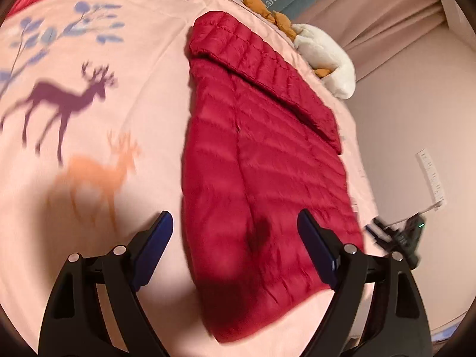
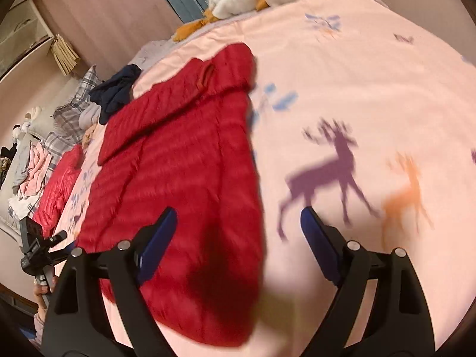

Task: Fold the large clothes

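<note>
Red quilted jacket (image 1: 261, 160): lies flat on the bed (image 1: 142, 119), one sleeve folded across its far part. Bed cover: pink, printed with deer. Left gripper (image 1: 235, 226): fingers (image 1: 159, 238) spread wide, empty, above the jacket's near hem. Right gripper (image 2: 238, 223): fingers (image 2: 319, 238) spread wide, empty, over the jacket's near right edge. White plush toy (image 1: 324, 56): at the far edge of the bed. Dark garment (image 2: 117, 90): far left in the right wrist view.

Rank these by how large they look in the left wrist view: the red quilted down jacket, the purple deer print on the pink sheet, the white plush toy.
1. Red quilted down jacket, by far the largest.
2. Purple deer print.
3. White plush toy, though it lies farther from the camera, so its true size against the deer is unsure.
</note>
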